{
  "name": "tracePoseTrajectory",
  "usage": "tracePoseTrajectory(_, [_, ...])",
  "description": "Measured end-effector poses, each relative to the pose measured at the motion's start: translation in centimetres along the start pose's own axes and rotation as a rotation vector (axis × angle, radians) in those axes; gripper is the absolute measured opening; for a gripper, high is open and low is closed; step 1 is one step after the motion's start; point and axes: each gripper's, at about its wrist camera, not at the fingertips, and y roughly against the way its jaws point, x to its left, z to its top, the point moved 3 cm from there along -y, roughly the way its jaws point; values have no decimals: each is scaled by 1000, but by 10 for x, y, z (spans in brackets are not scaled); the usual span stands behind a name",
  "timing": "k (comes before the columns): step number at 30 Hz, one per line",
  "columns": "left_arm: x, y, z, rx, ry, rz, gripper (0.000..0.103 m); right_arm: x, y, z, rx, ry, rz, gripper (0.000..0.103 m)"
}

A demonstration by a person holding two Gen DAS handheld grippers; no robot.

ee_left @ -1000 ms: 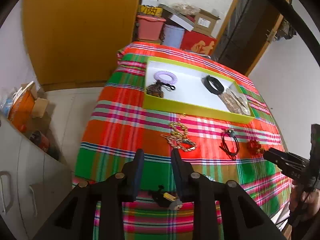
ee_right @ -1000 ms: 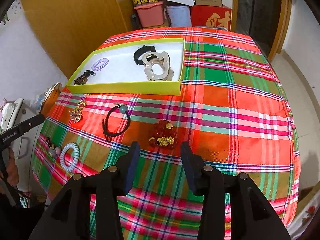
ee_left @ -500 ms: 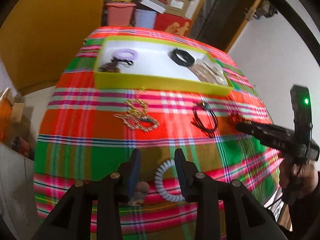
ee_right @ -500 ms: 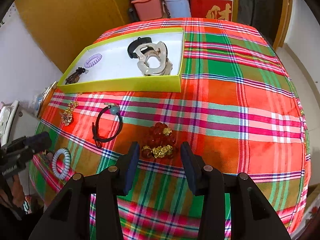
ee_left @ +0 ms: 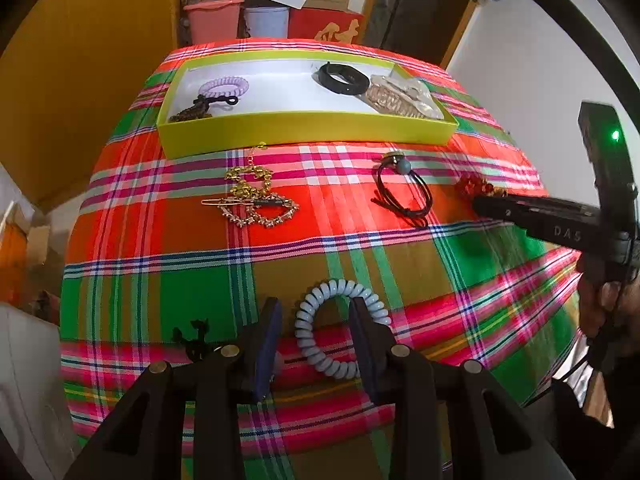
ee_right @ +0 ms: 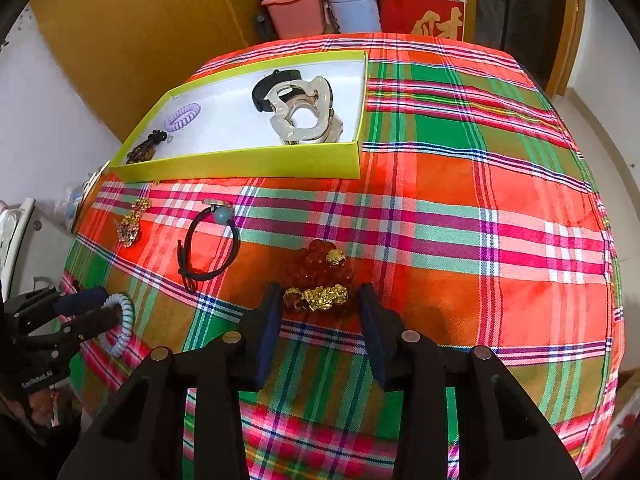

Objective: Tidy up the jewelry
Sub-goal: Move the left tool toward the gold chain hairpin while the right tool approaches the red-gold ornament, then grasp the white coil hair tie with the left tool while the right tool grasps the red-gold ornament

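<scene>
Your left gripper has advanced over the last second: its jaws are wide open and now straddle the blue spiral hair tie, holding nothing yet. Your right gripper has likewise closed in, its open jaws flanking the red bead bracelet with the near beads between the tips. Both items lie on the table, ready for closure, and the yellow tray sits well ahead of both jaws.
</scene>
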Motion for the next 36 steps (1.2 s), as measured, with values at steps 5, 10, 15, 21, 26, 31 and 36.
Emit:
tracePoseTrajectory(5, [-6,-2,-1,-12,-40,60,19,-1,2,-2,-4,1,-3,33])
tracePoseTrajectory(10, [-6,-2,0,-23,-27,60,9,-2,2,-5,0,-2,-1,10])
tracePoseTrajectory(15, [-5,-2,0,-34,-9,55,9,-4,7,-6,-15,-12,6,10])
tracePoseTrajectory(21, [-2,5,0,-57,9,44,9,-3,16,-5,-38,-7,11,10])
tracePoseTrajectory(26, [-1,12,4,-80,15,43,9,-2,22,-6,-54,-6,20,10])
tracePoseTrajectory(31, [-1,17,4,-92,18,36,9,0,25,-8,-56,2,22,10])
tracePoseTrajectory(36, [-2,18,3,-95,20,32,9,1,26,-11,-51,7,27,10])
